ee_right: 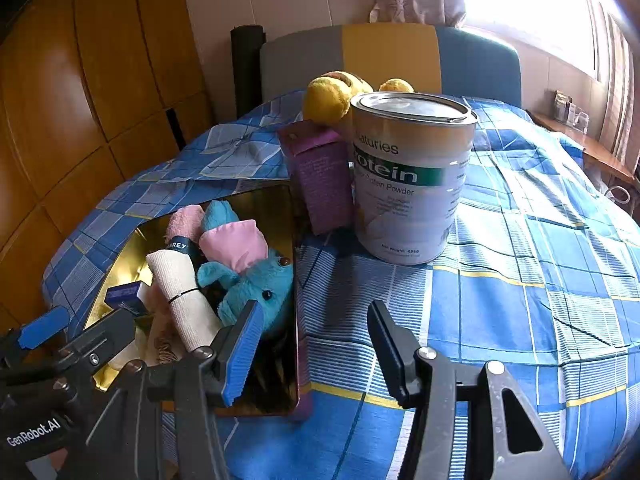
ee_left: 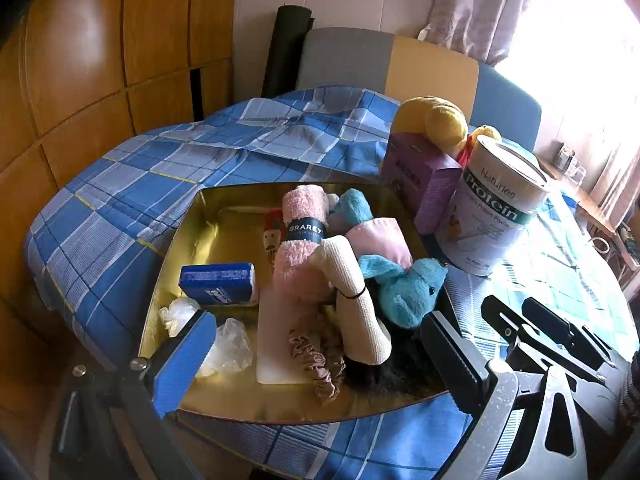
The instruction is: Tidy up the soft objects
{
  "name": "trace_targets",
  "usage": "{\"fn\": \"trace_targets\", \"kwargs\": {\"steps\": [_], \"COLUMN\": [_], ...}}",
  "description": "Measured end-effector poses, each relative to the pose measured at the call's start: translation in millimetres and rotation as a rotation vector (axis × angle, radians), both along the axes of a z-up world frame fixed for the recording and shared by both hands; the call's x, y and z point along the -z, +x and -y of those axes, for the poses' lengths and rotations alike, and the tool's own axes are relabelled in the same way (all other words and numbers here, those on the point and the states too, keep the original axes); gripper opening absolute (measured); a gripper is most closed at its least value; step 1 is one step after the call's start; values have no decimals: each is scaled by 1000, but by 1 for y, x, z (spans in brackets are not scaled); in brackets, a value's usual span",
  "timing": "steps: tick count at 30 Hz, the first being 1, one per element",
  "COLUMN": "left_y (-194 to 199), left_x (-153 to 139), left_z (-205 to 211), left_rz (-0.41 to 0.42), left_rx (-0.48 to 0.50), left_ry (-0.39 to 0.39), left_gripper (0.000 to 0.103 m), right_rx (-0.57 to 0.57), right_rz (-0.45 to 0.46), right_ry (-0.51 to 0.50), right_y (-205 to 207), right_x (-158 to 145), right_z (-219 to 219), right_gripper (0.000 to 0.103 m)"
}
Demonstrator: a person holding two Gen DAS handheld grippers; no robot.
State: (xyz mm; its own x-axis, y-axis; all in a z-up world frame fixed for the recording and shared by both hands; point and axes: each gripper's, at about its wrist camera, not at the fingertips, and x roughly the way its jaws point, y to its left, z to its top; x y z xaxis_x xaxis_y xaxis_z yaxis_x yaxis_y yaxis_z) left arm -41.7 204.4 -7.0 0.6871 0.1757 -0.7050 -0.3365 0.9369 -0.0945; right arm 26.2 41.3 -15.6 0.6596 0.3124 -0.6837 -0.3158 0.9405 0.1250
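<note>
Left wrist view – blue plaid bedspread [ee_left: 132, 184], wooden wardrobe [ee_left: 80, 60], curtained window [ee_left: 580, 20]

Daylight pours in from the window [ee_left: 592, 20] at the far right, blown out to white in both views. It puts glare on the can [ee_right: 412, 176] and washes out the bedspread [ee_left: 560, 248] beside it. The gold tray [ee_left: 208, 216] mirrors its contents and holds dark shadow at its near end. Fisheye curvature bends the wood panels [ee_left: 80, 80] on the left; corners darken. Focus is sharp enough.
</note>
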Motion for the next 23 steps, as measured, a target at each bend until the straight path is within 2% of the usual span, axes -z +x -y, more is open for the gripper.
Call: {"fn": "trace_targets", "kwargs": {"steps": [8,12,14,16,23], "left_y": [0,-1,-4,-3,0], "left_x": [3,3,-1,-3,-1], "left_z": [-1,-4,-2,4,6], "left_rz": [10,34,69,68,57], "left_rx": [2,22,25,36,40], "left_ry": [1,-38,-12,47,24], "left_gripper": [101,100,99,99,99], "right_rx": [4,15,25,37,92], "right_rz": [-3,-2,-3,-5,-27], "right_ry": [-3,0,-2,-5,-2], "right_y": [1,2,4,5,13], "right_x": [2,2,3,3,7], "right_z": [1,5,8,11,32], "right_gripper": [55,55,55,55,55]}}
